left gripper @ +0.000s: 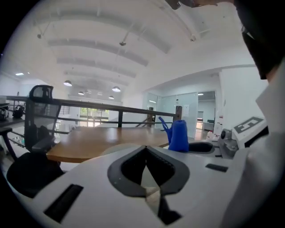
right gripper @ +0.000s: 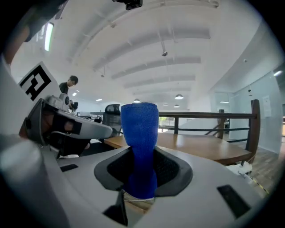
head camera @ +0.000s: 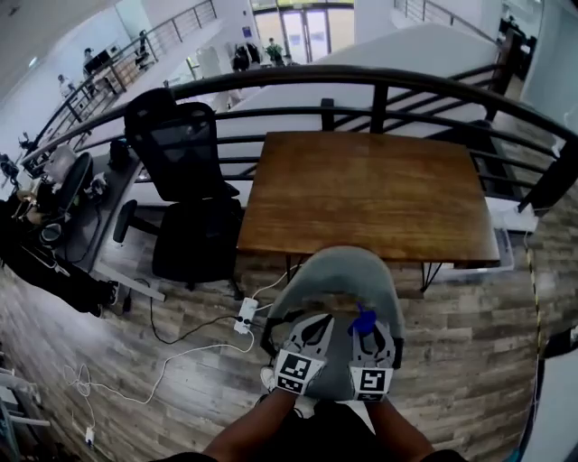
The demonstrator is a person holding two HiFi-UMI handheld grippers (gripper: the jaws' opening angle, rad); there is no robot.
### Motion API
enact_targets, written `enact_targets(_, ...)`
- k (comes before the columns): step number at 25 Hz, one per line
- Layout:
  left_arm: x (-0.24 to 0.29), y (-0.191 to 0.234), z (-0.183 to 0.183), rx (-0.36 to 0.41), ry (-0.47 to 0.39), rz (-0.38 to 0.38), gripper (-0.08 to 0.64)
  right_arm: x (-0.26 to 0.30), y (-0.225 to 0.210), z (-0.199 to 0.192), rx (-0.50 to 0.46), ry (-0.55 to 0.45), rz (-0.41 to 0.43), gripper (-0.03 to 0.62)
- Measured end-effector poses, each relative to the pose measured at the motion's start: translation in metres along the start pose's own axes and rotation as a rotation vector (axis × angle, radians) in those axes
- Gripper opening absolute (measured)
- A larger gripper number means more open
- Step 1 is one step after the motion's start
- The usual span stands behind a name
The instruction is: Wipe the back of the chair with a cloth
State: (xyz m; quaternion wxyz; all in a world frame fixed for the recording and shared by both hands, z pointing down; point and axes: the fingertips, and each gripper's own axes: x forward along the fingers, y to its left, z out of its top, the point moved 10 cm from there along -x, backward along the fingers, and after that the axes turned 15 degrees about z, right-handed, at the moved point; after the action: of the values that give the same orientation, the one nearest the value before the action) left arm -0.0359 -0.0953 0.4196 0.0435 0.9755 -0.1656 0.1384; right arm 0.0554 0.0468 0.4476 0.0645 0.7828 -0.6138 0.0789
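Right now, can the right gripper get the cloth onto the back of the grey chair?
Probably yes. The right gripper has its jaws shut on the cloth just above the chair back, and nothing seems to stand between them.

Bright, even daylight fills the hall, and the windows (head camera: pixel 302 27) at twelve o'clock in the head view are blown out white. Ceiling lamps (left gripper: pixel 67 83) glow softly. Fisheye bending curves the railing (head camera: pixel 361 79). Black corners ring both gripper views, and the near cloth (right gripper: pixel 140 142) looks soft.
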Motion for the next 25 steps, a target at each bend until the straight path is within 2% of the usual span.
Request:
enact_targets(5, -0.028, 0.015, 0.051, 0.035, -0.113, 0.036, 0.006, -0.002, 0.013, 0.047, -0.001, -0.034, 0.092, 0.117)
enact_targets(9, -0.041, 0.019, 0.08, 0.014, -0.144, 0.037, 0.006, -0.004, 0.01, 0.082, -0.03, -0.095, 0.124, 0.117)
enact_targets(13, -0.049, 0.027, 0.088, -0.007, -0.166, 0.068, 0.006, -0.004, 0.013, 0.109, -0.083, -0.127, 0.135, 0.117)
enact_targets(17, -0.049, 0.024, 0.09, 0.013, -0.166, 0.044, 0.006, -0.011, 0.023, 0.118, -0.163, -0.151, 0.131, 0.117)
enact_targets(25, -0.052, 0.009, 0.092, 0.031, -0.176, 0.005, 0.006, -0.012, 0.024, 0.113, -0.161, -0.163, 0.12, 0.117)
